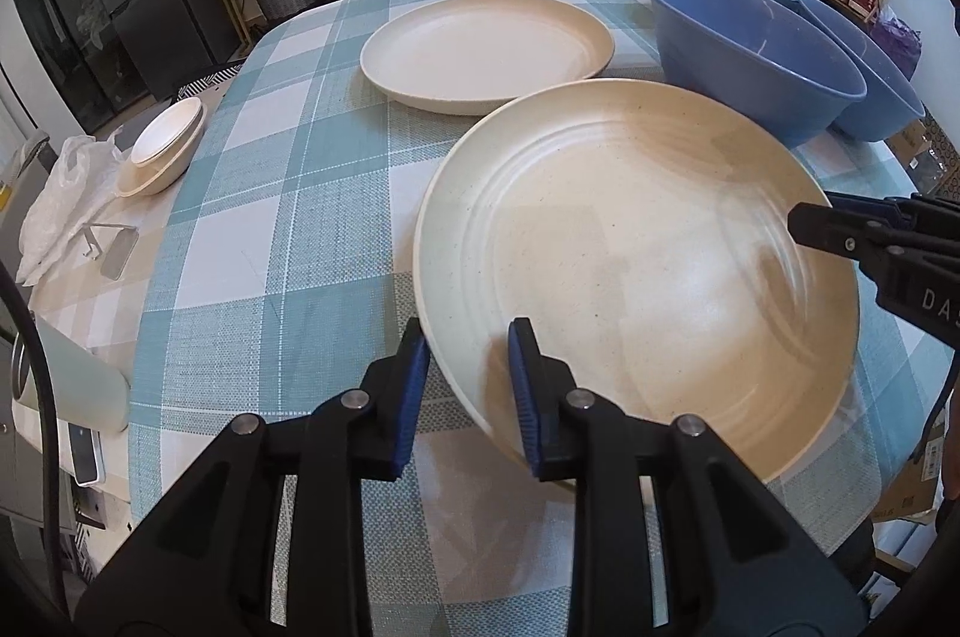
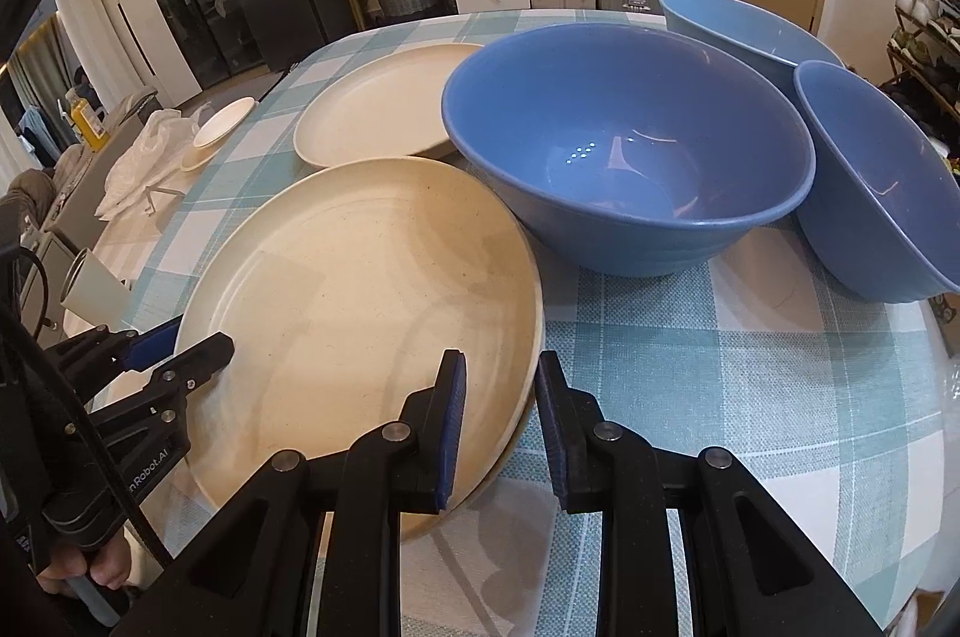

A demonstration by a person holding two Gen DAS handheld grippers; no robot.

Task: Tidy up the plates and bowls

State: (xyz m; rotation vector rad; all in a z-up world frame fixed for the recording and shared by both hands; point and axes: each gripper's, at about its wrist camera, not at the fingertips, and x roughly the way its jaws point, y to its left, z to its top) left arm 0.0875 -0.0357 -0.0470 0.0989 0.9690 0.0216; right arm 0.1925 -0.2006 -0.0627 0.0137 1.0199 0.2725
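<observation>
Both grippers, left gripper (image 1: 468,391) and right gripper (image 2: 501,427), are clamping opposite rims of the near plate (image 1: 630,241), which is lying just short of the far plate (image 1: 480,49).

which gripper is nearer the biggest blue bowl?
Right. The right gripper clamps the near cream plate's rim on the side facing the big blue bowl. The left gripper grips the opposite rim, with the plate between it and the bowl.

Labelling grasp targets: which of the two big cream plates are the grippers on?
The near plate, clamped at opposite rims by the left gripper and right gripper. The far plate lies untouched beside the blue bowls.
</observation>
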